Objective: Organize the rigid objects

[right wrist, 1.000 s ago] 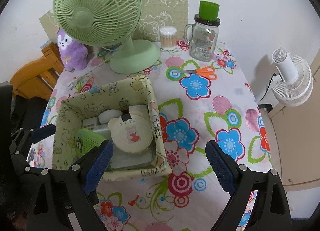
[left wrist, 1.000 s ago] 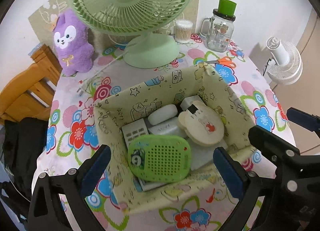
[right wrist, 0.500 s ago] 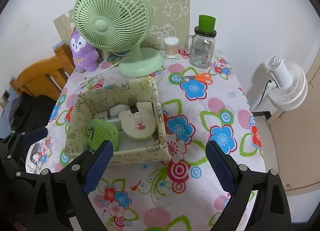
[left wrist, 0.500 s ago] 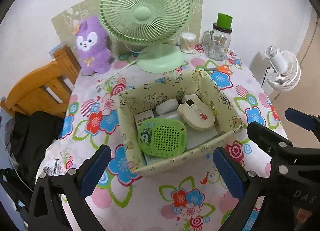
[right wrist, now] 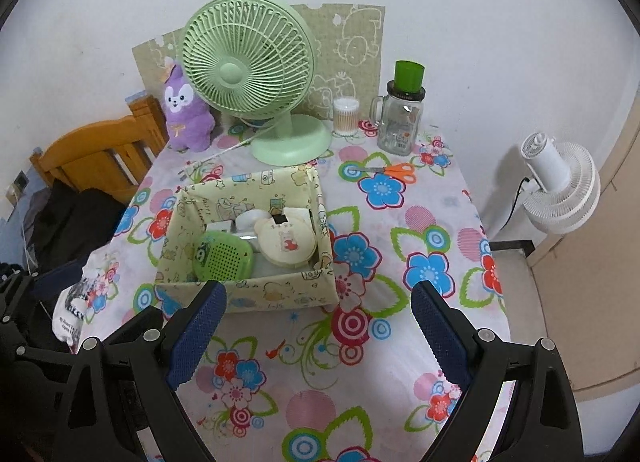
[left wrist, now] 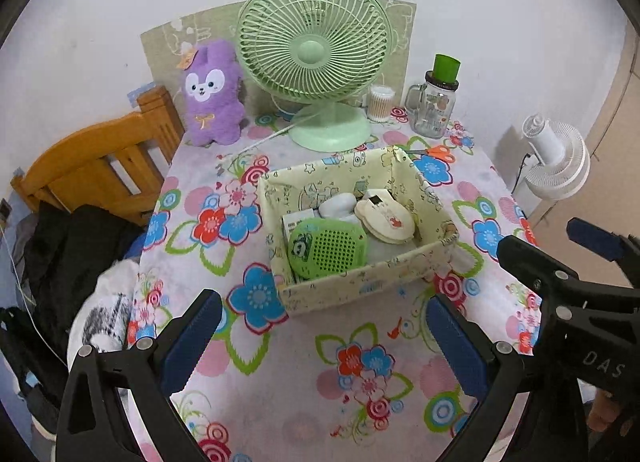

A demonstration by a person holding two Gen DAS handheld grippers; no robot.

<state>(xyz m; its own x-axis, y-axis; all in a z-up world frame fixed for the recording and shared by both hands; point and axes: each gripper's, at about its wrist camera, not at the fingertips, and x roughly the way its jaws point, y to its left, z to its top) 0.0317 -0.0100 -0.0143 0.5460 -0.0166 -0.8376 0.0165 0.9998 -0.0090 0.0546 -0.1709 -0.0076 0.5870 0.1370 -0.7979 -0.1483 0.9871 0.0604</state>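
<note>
Both grippers are hovering above the floral table (right wrist: pixel 432 198), the left gripper (left wrist: pixel 320 338) and right gripper (right wrist: pixel 320 326) each gaping wide and empty; the fabric basket (left wrist: pixel 360 280) is sitting ahead of them, well apart, holding the green speaker (left wrist: pixel 328 248).

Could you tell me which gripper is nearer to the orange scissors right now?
Right. The right gripper hovers open over the tablecloth, the orange scissors ahead; the left gripper sits farther left, behind the fabric box.

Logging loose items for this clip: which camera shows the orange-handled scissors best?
The right wrist view: the orange-handled scissors lie fully exposed on the floral tablecloth. In the left wrist view, the scissors sit behind the fabric storage box, whose corner covers the blades.
</note>
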